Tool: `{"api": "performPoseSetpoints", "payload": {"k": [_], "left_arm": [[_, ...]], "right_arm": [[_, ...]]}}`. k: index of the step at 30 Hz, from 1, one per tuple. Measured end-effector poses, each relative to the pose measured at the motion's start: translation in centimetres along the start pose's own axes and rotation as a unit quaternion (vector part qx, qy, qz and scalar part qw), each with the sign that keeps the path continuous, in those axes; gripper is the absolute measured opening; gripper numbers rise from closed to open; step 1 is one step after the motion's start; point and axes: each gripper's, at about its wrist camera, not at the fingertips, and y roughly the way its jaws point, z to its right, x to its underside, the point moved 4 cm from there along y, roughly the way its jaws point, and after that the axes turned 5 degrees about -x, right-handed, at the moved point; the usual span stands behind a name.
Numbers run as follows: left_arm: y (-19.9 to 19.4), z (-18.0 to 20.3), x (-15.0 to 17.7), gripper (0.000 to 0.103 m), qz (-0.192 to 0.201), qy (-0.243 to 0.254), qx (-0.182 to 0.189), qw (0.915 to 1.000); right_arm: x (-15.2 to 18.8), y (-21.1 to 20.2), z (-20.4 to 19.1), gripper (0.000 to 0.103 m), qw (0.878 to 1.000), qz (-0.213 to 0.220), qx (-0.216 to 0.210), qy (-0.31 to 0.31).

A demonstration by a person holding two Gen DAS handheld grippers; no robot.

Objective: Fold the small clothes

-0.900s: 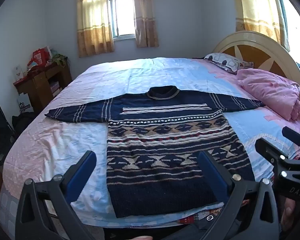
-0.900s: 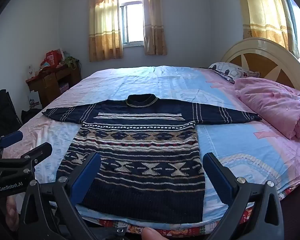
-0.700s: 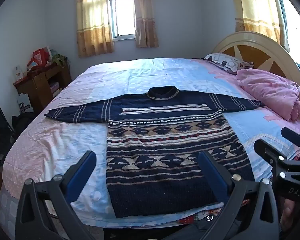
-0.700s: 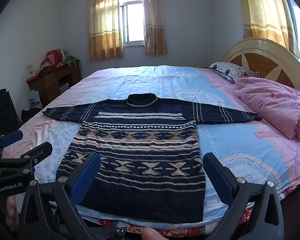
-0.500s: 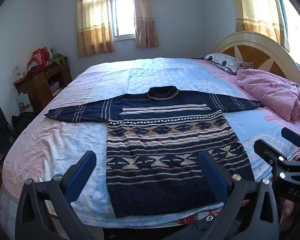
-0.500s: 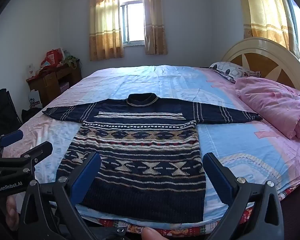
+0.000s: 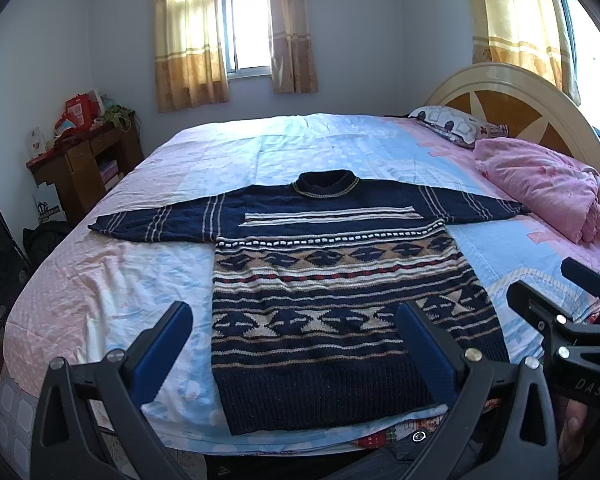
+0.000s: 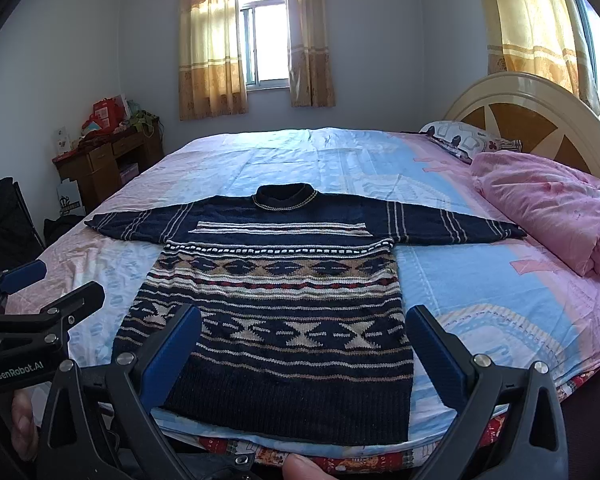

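The sweater [image 7: 332,288] lies flat on the bed [image 7: 260,152], front up, its collar pointing away toward the window [image 7: 246,32] and its ribbed hem at the near edge of the mattress. Its body runs lengthwise from hem to collar, while both sleeves stretch straight out to the sides — so the widest line runs across the bed, cuff to cuff.

The right cuff ends just beside the folded pink quilt [image 7: 540,188], though whether they touch is hard to tell. In the right wrist view the blue fingers [image 8: 172,356] cover parts of the hem. The wooden cabinet [image 7: 84,164] beside the bed is cluttered, its contents too small to make out.

The knit is dark navy with cream stripes on sleeves and chest, then bands of tan diamonds, a thin red line and cream hourglass shapes.

The left claw [image 7: 296,344] stands wide open and holds nothing, short of the hem; the right claw [image 8: 304,348] — likewise spread wide — is empty too.
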Motion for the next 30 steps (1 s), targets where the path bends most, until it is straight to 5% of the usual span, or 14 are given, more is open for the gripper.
{"api": "performPoseSetpoints", "payload": {"k": [30], "left_arm": [[0.3, -0.63, 0.25, 0.103, -0.007, -0.013, 0.003, 0.9999]], "right_arm": [[0.45, 0.33, -0.06, 0.102, 1.0, -0.006, -0.005, -0.001]]}}
